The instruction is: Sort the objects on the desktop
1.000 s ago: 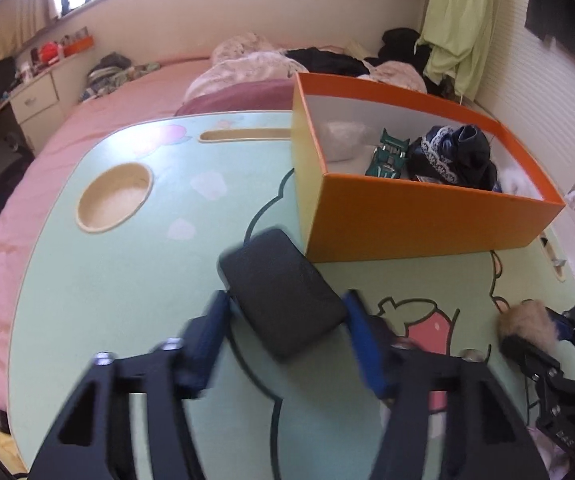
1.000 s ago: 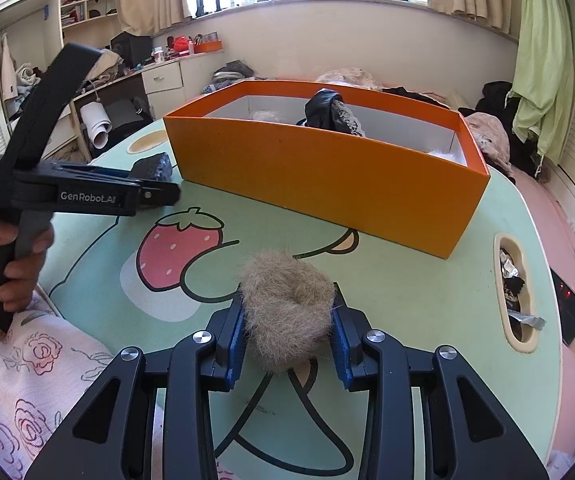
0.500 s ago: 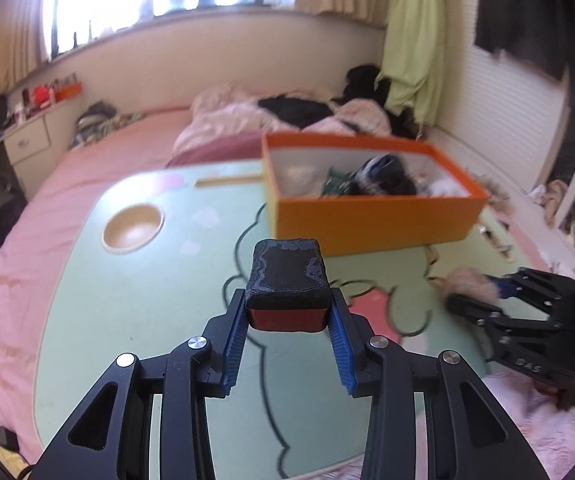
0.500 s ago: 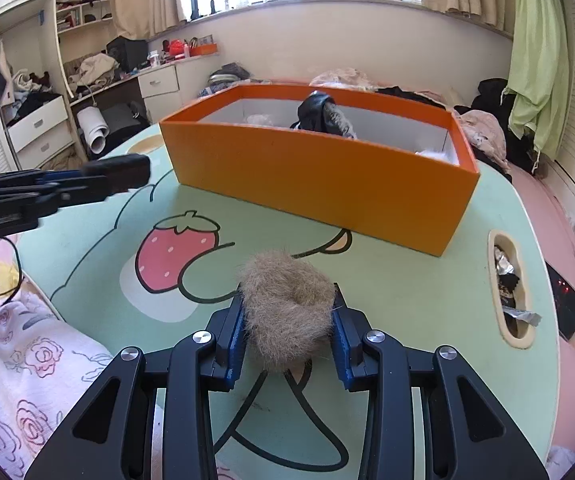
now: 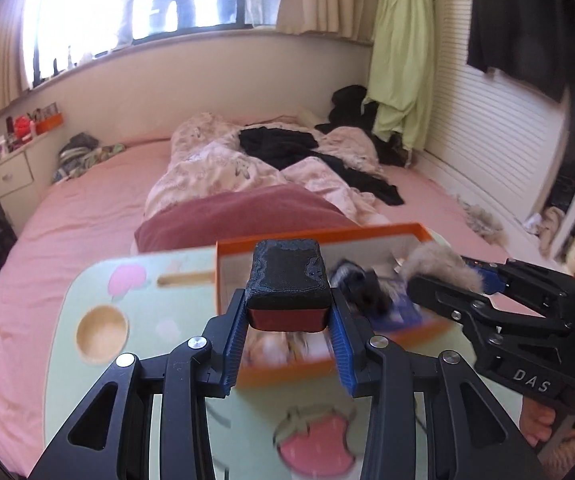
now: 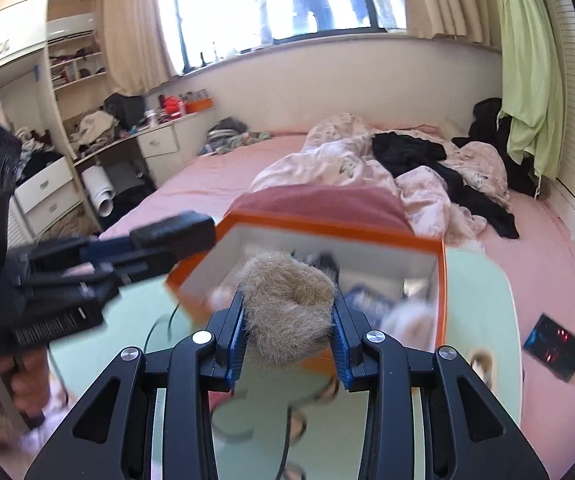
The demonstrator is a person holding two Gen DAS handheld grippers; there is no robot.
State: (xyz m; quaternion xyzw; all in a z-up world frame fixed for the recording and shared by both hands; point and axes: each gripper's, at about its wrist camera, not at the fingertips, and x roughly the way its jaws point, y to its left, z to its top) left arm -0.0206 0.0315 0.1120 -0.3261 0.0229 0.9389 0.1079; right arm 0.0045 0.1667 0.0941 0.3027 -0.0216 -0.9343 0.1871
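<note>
**Two hand-held grippers, each loaded, above the orange box**

The left hand-held gripper (image 5: 289,326) is clamped on a small case (image 5: 286,285), a rounded block with a black woven-fabric top and a smooth dark red band along its underside. Its ribbed blue pads (image 5: 236,338) press on the case's two short sides, and the case sits clear of the tabletop (image 5: 63,364), in front of the near left corner of the box (image 5: 391,229).

The right hand-held gripper (image 6: 287,330) is closed on a fur pom-pom (image 6: 287,304), a soft, shaggy tan ball with a dimple in its top. The fur bulges over the blue pads (image 6: 234,340) on both sides. In the left wrist view the same pom-pom (image 5: 437,268) shows at the tip of the right hand-held gripper, over the right end of the box.

The box is a long cardboard tray, glossy orange outside and pale inside, open at the top. It holds dark bunched fabric (image 5: 361,286) and other small things too blurred to name.

The tabletop is smooth pale green with a printed cartoon outline and a red strawberry (image 5: 319,450). A round wooden-looking recess (image 5: 101,334) and a narrow slot (image 5: 185,279) are sunk into its far left part. It stands on a bed (image 5: 87,216) with a pink sheet and a rumpled floral quilt (image 5: 223,172).
</note>
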